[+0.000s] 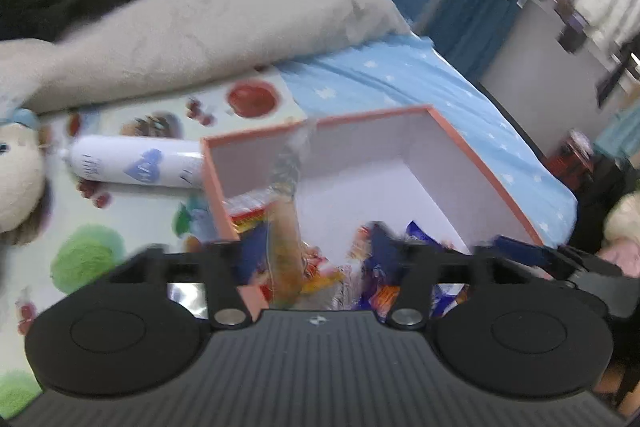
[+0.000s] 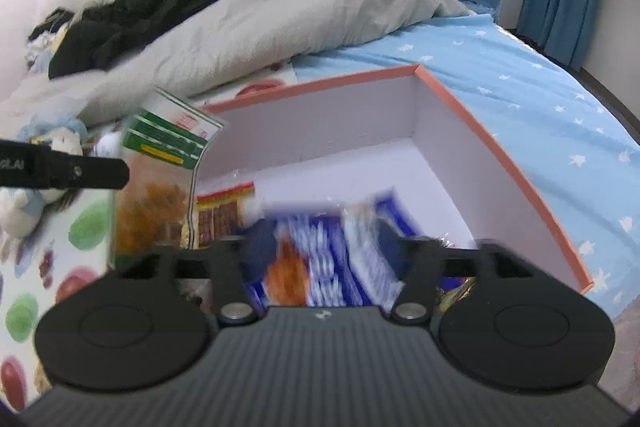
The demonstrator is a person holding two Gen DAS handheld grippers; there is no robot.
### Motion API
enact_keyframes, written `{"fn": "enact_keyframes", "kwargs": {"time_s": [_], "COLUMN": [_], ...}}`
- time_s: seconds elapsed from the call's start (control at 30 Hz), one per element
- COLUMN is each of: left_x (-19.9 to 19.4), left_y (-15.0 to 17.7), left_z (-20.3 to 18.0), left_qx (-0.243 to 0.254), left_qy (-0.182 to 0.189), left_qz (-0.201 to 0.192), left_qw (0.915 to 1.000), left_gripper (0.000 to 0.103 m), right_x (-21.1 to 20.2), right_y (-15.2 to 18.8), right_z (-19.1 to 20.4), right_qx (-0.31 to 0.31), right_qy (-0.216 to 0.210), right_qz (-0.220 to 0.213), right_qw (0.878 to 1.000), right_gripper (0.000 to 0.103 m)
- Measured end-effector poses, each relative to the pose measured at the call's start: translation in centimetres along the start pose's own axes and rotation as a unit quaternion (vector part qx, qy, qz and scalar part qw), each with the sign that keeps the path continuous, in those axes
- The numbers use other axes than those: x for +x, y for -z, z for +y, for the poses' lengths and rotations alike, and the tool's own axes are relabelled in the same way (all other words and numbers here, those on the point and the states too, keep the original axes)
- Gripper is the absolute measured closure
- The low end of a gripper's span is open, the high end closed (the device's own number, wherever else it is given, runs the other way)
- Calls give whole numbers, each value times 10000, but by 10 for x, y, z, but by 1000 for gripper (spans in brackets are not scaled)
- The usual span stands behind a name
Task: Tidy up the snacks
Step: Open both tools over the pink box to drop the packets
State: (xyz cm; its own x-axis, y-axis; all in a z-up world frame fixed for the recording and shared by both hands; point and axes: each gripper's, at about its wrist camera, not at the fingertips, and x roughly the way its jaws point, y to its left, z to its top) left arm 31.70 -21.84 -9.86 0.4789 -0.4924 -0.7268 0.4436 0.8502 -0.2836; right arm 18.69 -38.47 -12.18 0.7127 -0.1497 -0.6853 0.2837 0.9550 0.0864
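An orange-rimmed box point(image 1: 460, 143) point(image 2: 492, 143) with white walls lies open on the bed and holds several snack packets. My left gripper point(image 1: 320, 251) is open over the box's near left corner. A tall clear bag of orange snacks point(image 1: 285, 223) stands blurred between its fingers, close to the left one and apart from the right. In the right wrist view that bag point(image 2: 154, 199) shows a green label, with a left fingertip point(image 2: 100, 173) beside it. My right gripper point(image 2: 326, 247) is open above a blurred blue packet point(image 2: 320, 259). A red and yellow packet point(image 2: 224, 207) lies flat inside.
A white bottle with a blue heart point(image 1: 132, 165) lies left of the box on a fruit-print mat point(image 1: 84, 259). A plush doll point(image 1: 16, 183) sits at the far left. A grey duvet point(image 2: 280, 15) and dark clothes lie behind; blue star sheet point(image 2: 560, 99) extends right.
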Motion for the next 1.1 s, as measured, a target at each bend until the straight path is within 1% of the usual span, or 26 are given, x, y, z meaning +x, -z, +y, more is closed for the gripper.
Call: {"fn": "enact_keyframes", "kwargs": {"time_s": [0.03,0.1,0.17,0.3,0.4,0.53,0.6,0.7,0.87,0.93,1.0,1.1], "left_x": [-6,-15,-28,-62,-89,-122,-140,-159,-182,-190,-195,-200], "left_y": [0,-2,-3,-2,0,5,10,20,36,42,50,62], "left_z": [1,3,3,-3,-10,-19,-22,-28,-30,-29,-28,-28], "left_qx": [-57,-185,-187,-48,123,322,460,630,575,558,526,526], "left_qy": [52,194,169,163,193,251,330,218,229,211,203,198], "left_qz": [-73,-88,-203,-521,-767,-1070,-1312,-1510,-1637,-1660,-1652,-1600], "left_qw": [9999,9996,9995,9985,9968,9934,9897,9863,9846,9843,9846,9855], "left_gripper": [34,34,34,34,34,34,34,34,34,34,34,34], "right_x": [-3,-9,-20,-49,-74,-110,-122,-137,-157,-164,-170,-178], "right_y": [-2,-6,-9,-17,-22,-24,-23,-16,-1,5,11,20], "right_z": [-1,-2,-2,1,4,13,14,17,19,21,21,23], "right_qx": [27,39,29,73,146,25,103,121,111,54,137,124], "right_qy": [-4,18,20,-32,-167,-192,-289,-269,-276,-201,-127,-179], "right_qz": [-32,-135,-276,-628,-923,-1314,-1393,-1475,-1536,-1582,-1626,-1602], "right_qw": [10000,9999,9996,9980,9955,9911,9898,9886,9877,9872,9865,9868], "right_gripper": [27,27,27,27,27,27,27,27,27,27,27,27]}}
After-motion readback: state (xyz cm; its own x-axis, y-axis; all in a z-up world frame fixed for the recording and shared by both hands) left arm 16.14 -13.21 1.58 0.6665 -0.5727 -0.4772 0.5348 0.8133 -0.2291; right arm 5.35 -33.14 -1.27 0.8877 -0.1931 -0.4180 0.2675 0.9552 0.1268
